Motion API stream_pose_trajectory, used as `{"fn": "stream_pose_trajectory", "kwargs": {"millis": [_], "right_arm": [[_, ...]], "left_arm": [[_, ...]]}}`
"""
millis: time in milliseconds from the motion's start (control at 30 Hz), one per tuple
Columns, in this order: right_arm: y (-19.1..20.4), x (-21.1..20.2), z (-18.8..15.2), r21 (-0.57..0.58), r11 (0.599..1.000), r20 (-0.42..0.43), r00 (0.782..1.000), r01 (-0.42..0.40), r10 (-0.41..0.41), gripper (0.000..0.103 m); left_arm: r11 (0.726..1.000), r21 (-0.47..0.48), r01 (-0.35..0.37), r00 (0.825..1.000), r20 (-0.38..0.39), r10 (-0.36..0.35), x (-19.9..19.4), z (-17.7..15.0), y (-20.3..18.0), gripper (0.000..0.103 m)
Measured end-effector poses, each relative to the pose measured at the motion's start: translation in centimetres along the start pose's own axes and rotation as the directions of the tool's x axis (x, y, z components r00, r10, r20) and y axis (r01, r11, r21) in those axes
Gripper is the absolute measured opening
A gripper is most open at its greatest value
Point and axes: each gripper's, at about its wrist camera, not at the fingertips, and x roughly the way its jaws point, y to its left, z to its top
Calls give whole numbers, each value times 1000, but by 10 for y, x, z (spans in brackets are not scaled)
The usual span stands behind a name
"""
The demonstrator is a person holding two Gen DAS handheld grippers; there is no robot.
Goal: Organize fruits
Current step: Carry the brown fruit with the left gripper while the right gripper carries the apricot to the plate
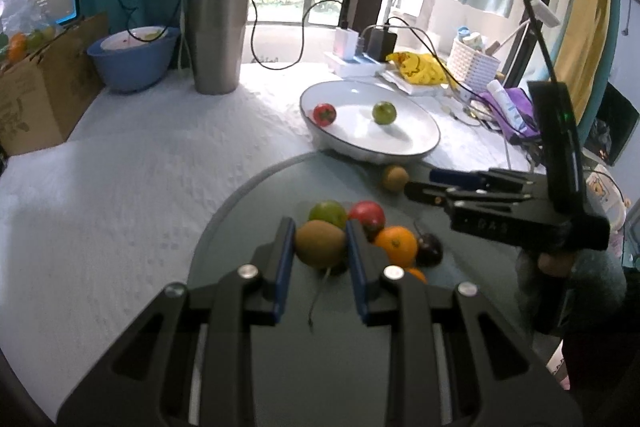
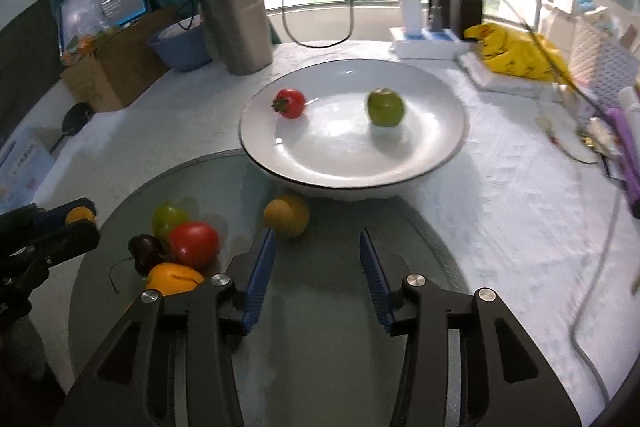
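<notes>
We are bracketing a kiwi [image 1: 320, 242] with the left gripper [image 1: 320, 247], its blue pads sitting on either side of the fruit, though whether they are already pressing we cannot tell. To do this well, we are wanting a gentle, centred squeeze and a straight lift, since the green fruit [image 1: 328, 213], the red tomato [image 1: 368, 215] and the orange [image 1: 397, 245] are crowding just beyond and to the right. The right gripper [image 2: 318, 259] is hanging spread and empty over the glass tray [image 2: 320, 307], a second kiwi [image 2: 286, 215] lying just beyond its left pad. Farther off, the white plate [image 2: 440, 115] is holding a small tomato [image 2: 289, 103] and a green fruit [image 2: 385, 107].
</notes>
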Motion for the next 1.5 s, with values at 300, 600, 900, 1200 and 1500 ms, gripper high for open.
{"fn": "stream_pose_trajectory", "kwargs": {"millis": [300,600,900,1200,1500], "right_arm": [[16,18,15,13,999,-29,999,-44,45,47],[32,28,22,19,1000,-43,999,6,-5,38],[30,18,16,23,1000,-28,999,21,-21,28],[9,-19,25,27,999,61,997,36,-38,28],[-22,-10,44,30,998,93,994,57,-59,28]], "left_arm": [[1000,-10,12,1000,7,-12,8,10,9,27],[999,-25,31,999,13,-30,11,14,29,27],[998,7,63,998,22,-63,17,23,21,27],[995,61,78,997,13,-79,39,48,-5,27],[994,80,77,997,-11,-76,75,79,-21,27]]}}
